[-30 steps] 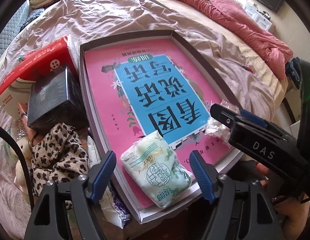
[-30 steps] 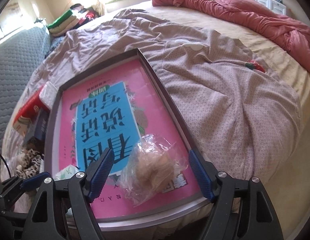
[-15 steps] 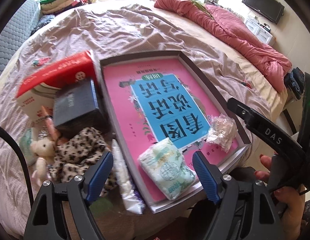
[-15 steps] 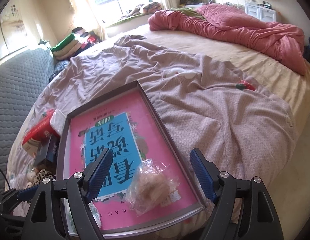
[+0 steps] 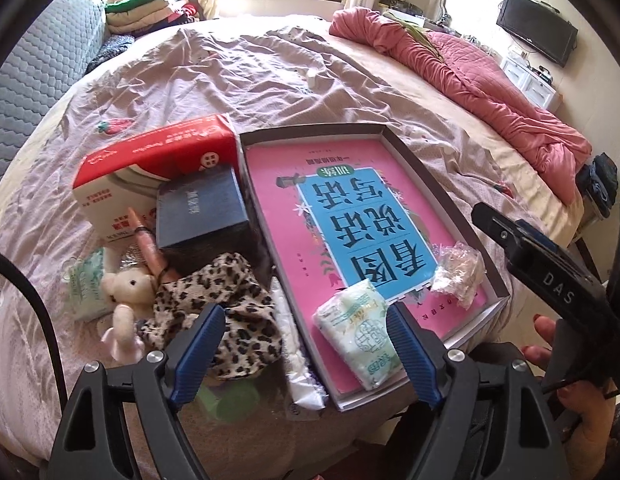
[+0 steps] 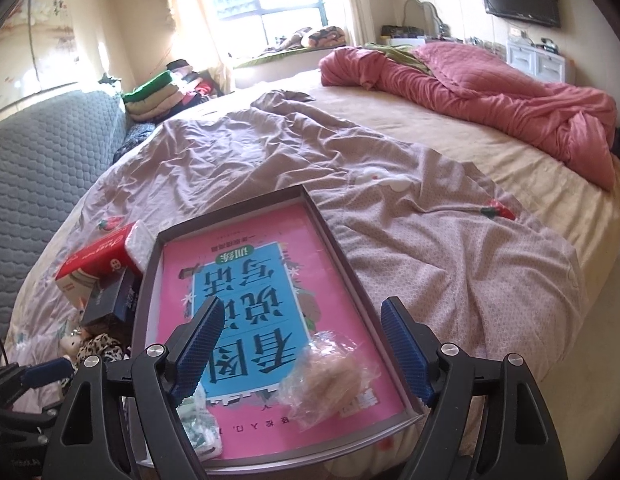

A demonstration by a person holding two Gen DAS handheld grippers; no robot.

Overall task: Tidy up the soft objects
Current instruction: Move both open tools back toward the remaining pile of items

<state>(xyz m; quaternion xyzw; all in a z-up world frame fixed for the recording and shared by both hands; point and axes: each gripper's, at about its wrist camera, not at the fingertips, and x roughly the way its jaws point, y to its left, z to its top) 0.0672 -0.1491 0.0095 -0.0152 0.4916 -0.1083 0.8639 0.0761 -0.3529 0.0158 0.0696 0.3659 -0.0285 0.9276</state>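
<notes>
Both my claws were apart and held nothing: my left claw [image 5: 306,356] above the tissue pack [image 5: 359,344], my right claw [image 6: 302,356] above the crinkled plastic bag [image 6: 329,376] in the tray [image 6: 337,256].

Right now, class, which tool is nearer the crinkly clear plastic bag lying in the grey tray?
Right. The right tool hovers open just above the bag; the left tool hangs over the green-white tissue pack.
</notes>
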